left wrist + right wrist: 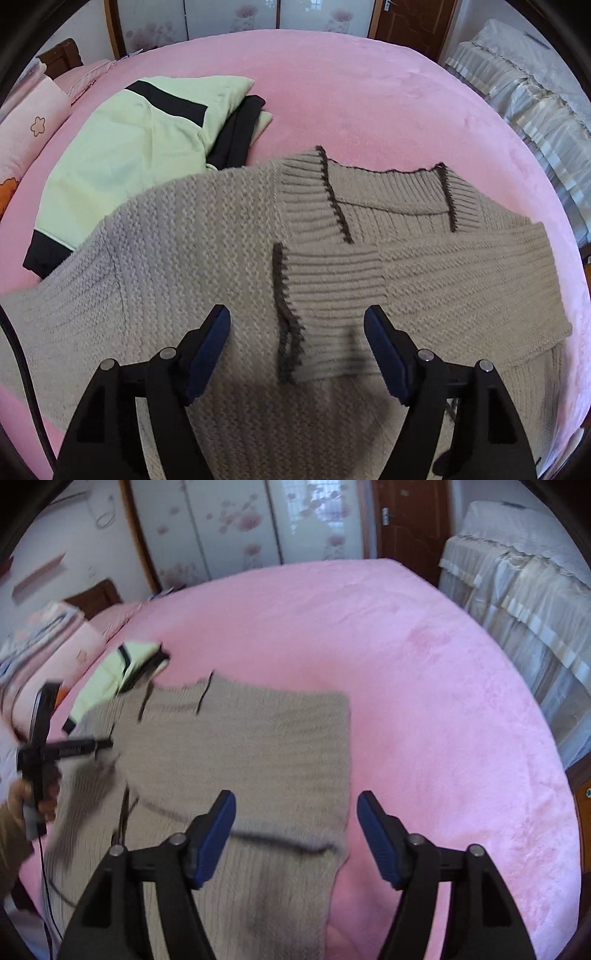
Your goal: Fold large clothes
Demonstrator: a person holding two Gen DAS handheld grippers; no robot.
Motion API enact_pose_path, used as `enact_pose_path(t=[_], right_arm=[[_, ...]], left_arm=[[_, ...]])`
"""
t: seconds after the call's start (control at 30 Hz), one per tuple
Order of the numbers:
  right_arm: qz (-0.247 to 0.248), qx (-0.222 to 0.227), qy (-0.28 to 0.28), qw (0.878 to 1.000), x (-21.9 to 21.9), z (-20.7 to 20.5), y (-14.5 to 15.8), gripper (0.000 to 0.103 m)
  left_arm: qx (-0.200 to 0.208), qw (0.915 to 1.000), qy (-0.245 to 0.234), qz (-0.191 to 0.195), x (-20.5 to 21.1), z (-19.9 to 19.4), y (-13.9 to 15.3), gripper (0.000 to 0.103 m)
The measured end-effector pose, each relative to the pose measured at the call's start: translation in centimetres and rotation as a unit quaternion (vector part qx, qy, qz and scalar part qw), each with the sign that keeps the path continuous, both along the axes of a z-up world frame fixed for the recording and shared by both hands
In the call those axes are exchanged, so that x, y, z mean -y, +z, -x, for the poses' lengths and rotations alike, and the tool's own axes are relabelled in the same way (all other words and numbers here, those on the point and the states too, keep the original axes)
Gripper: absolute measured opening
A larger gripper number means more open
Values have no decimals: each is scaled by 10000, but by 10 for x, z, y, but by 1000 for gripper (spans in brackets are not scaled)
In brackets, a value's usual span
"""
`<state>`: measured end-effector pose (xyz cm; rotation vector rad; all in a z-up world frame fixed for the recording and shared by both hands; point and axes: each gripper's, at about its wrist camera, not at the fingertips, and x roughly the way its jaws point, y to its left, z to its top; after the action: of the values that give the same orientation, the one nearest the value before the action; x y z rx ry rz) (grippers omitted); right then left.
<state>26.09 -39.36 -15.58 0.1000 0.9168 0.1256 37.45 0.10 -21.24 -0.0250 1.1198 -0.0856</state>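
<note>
Two blue-padded fingers of the left gripper [297, 350] stand wide apart, holding nothing, angled down over the beige knit sweater [207, 258] that lies spread on the pink bed [369, 92]. A sleeve cuff [328, 310] with dark trim lies folded across the sweater's body directly between and just beyond the fingertips — whether the pads touch the knit cannot be told. A pale green and black garment [122, 155] lies folded beyond the sweater's left shoulder. In the right wrist view, the right gripper [295, 823] is likewise spread wide and empty, poised above the sweater's right edge [347, 760] — its left finger over the knit, its right finger over bare pink cover. The person's left hand [33, 797] grips the other tool's handle at far left.
</note>
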Motion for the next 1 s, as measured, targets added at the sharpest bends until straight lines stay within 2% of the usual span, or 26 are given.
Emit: enact_pose_path(t=[0.07, 0.17, 0.2, 0.23, 0.33, 0.37, 0.4, 0.43, 0.47, 0.57, 0.6, 0.7, 0.77, 0.8, 0.83, 0.87, 1.0], right_arm=[[130, 49, -252, 9996, 4, -24, 0, 70], [125, -204, -520, 9984, 11, -71, -21, 70], [136, -283, -580, 9978, 12, -86, -31, 70], [168, -397, -669, 9968, 13, -101, -41, 70], [16, -678, -817, 9943, 15, -129, -65, 70], [-67, -757, -831, 9936, 14, -136, -75, 67], [-96, -793, -817, 9934, 13, -140, -81, 58], [-115, -875, -751, 9933, 11, -142, -87, 24], [-36, -955, -740, 9927, 9, -143, -91, 14], [305, -575, -861, 9942, 4, -130, -81, 12], [277, -530, -929, 9939, 7, -129, -82, 12], [314, -766, -1040, 9911, 12, -131, -101, 12], [415, -775, -1076, 9903, 6, -131, -101, 17], [398, -779, -1115, 9899, 6, -129, -95, 20], [377, -780, -1137, 9897, 6, -127, -90, 24], [383, -738, -1143, 9900, 5, -122, -81, 27], [474, -277, -838, 9950, -6, -86, -32, 31]], left_arm=[[-40, 9999, 84, -106, 3, -10, -2, 74], [-164, 9998, 100, 49, 5, -30, -12, 72], [-184, 9997, 92, 108, 7, -34, -13, 62], [-216, 9997, 57, 138, 11, -39, -15, 47], [-183, 9998, 76, 12, 19, -49, -18, 25], [-153, 9999, 67, 12, 20, -53, -18, 18], [-133, 9999, 57, 48, 21, -56, -17, 15], [-90, 9999, 62, 32, 23, -56, -14, 14], [14, 10000, 41, -37, 27, -57, -10, 13], [362, 9990, -72, -270, 39, -54, -1, 12], [446, 9983, -93, -374, 43, -54, -1, 12], [211, 9973, -17, -710, 52, -60, -28, 12], [244, 9960, -17, -854, 56, -59, -36, 13], [279, 9953, -16, -929, 58, -57, -34, 17], [276, 9944, 12, -1016, 60, -56, -28, 27], [270, 9940, 50, -1055, 60, -54, -23, 33], [531, 9955, 27, -778, 62, -30, 16, 36]])
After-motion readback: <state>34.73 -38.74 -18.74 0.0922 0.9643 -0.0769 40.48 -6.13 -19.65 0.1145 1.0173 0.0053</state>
